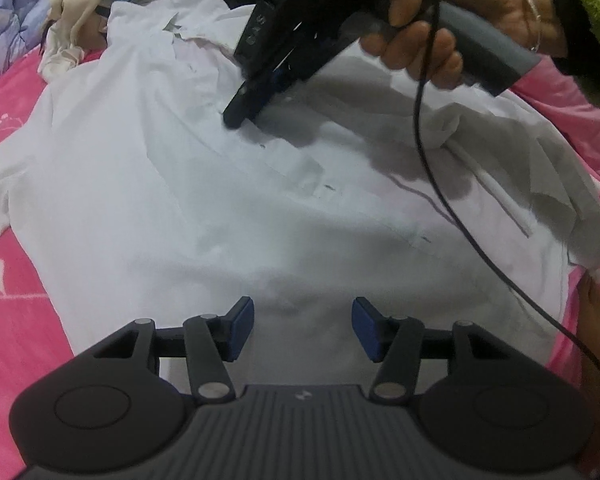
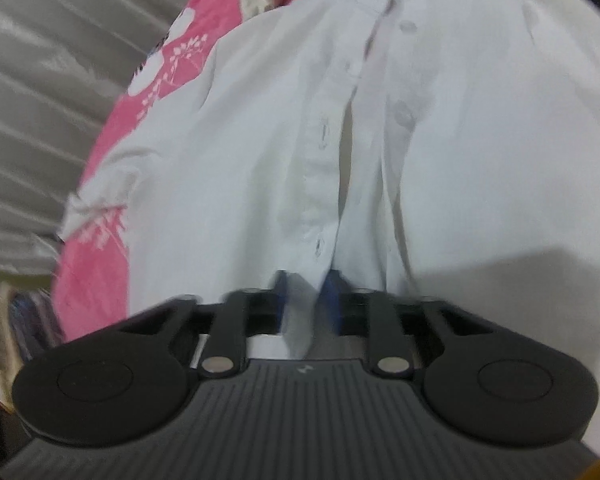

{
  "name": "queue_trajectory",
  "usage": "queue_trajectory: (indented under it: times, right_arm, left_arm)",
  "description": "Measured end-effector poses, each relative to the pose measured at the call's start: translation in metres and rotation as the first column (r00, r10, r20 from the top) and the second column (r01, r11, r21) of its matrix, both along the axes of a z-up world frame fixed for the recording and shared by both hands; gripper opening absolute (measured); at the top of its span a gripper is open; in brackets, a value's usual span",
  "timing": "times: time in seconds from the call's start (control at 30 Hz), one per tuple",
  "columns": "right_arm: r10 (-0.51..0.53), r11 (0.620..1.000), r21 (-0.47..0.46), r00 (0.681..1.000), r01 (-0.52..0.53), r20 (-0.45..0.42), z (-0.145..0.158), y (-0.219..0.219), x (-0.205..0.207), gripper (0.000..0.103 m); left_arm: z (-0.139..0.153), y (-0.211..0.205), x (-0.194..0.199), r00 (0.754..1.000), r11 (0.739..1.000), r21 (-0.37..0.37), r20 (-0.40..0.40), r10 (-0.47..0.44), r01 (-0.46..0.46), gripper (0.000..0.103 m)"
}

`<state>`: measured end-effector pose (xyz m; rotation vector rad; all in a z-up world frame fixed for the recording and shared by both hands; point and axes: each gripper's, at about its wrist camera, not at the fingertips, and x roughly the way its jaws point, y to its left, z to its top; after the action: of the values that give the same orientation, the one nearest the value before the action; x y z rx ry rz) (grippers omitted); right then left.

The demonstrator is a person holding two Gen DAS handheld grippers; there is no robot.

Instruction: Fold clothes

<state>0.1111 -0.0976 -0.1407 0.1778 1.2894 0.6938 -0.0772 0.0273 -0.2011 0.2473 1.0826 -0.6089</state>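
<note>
Shirt: a white button-front cotton shirt (image 1: pixel 204 184), spread over the pink printed bedsheet (image 1: pixel 12 312), filling mid-frame.
Right tool (image 2: pixel 306 300): clamped narrow on the placket edge.
Left tool (image 1: pixel 303 322): held wide, hovering.
Technique: the placket is best drawn taut before folding.

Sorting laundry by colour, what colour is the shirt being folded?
White; the shirt shows best in the left wrist view, on a pink bedsheet.

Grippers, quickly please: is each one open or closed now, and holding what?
Left gripper: open, holding nothing, above the white shirt.
Right gripper: closed on the white shirt's button placket.
</note>
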Motion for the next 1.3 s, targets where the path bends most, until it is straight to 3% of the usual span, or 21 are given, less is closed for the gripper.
queue_trajectory:
  times: [0.1, 0.23, 0.4, 0.5, 0.67, 0.73, 0.8, 0.97, 1.03, 1.1, 1.2, 1.3]
  right_arm:
    - [0.019, 1.0, -0.012, 0.998, -0.018, 0.059, 0.011, 0.001, -0.005, 0.0]
    - [0.049, 0.995, -0.093, 0.972, -0.028, 0.23, 0.026, 0.002, -0.012, 0.0]
    - [0.128, 0.975, -0.217, 0.937, -0.058, 0.326, 0.014, 0.01, -0.017, 0.002]
    - [0.117, 0.974, -0.221, 0.937, -0.044, 0.329, 0.02, 0.002, -0.019, 0.003]
    - [0.141, 0.98, -0.188, 0.893, -0.065, 0.428, 0.052, -0.008, -0.032, 0.003]
    - [0.192, 0.976, -0.182, 0.859, -0.117, 0.475, 0.052, -0.001, -0.037, 0.003]
    - [0.239, 0.966, -0.202, 0.848, -0.16, 0.472, 0.042, 0.01, -0.038, 0.003]
    - [0.313, 0.932, -0.291, 0.886, -0.217, 0.341, 0.001, 0.015, -0.024, 0.003]
    - [0.31, 0.937, -0.258, 0.898, -0.234, 0.312, 0.009, 0.01, -0.013, 0.004]
    - [0.324, 0.937, -0.248, 0.882, -0.248, 0.342, 0.024, 0.011, 0.0, 0.008]
    - [0.289, 0.952, -0.216, 0.867, -0.216, 0.406, 0.046, 0.015, 0.029, 0.025]
    - [0.282, 0.956, -0.208, 0.855, -0.209, 0.435, 0.051, 0.027, 0.057, 0.027]
  left_arm:
    - [-0.002, 0.002, -0.001, 1.0, 1.0, 0.011, 0.0, -0.001, 0.001, 0.056]
    - [-0.004, 0.003, -0.002, 1.0, 1.0, 0.016, -0.005, -0.002, 0.002, 0.056]
    - [-0.005, 0.004, -0.005, 1.0, 0.999, 0.036, -0.004, -0.019, 0.02, 0.056]
    - [0.002, 0.009, -0.007, 1.0, 0.999, 0.033, -0.004, -0.022, 0.023, 0.056]
    - [0.018, 0.02, 0.002, 1.0, 1.0, -0.003, 0.02, 0.008, -0.008, 0.056]
    - [0.018, 0.019, 0.011, 0.999, 1.0, -0.015, 0.022, 0.027, -0.027, 0.056]
    - [0.016, 0.016, 0.021, 0.999, 0.999, -0.024, 0.02, 0.046, -0.045, 0.056]
    - [0.007, 0.013, 0.034, 0.997, 0.997, -0.044, 0.004, 0.071, -0.071, 0.056]
    - [0.004, 0.015, 0.035, 0.997, 0.996, -0.053, -0.015, 0.071, -0.071, 0.056]
    - [0.001, 0.016, 0.036, 0.997, 0.996, -0.055, -0.032, 0.065, -0.067, 0.056]
    - [-0.003, 0.018, 0.036, 0.997, 0.996, -0.055, -0.051, 0.061, -0.063, 0.056]
    - [-0.004, 0.02, 0.036, 0.996, 0.995, -0.068, -0.062, 0.065, -0.07, 0.056]
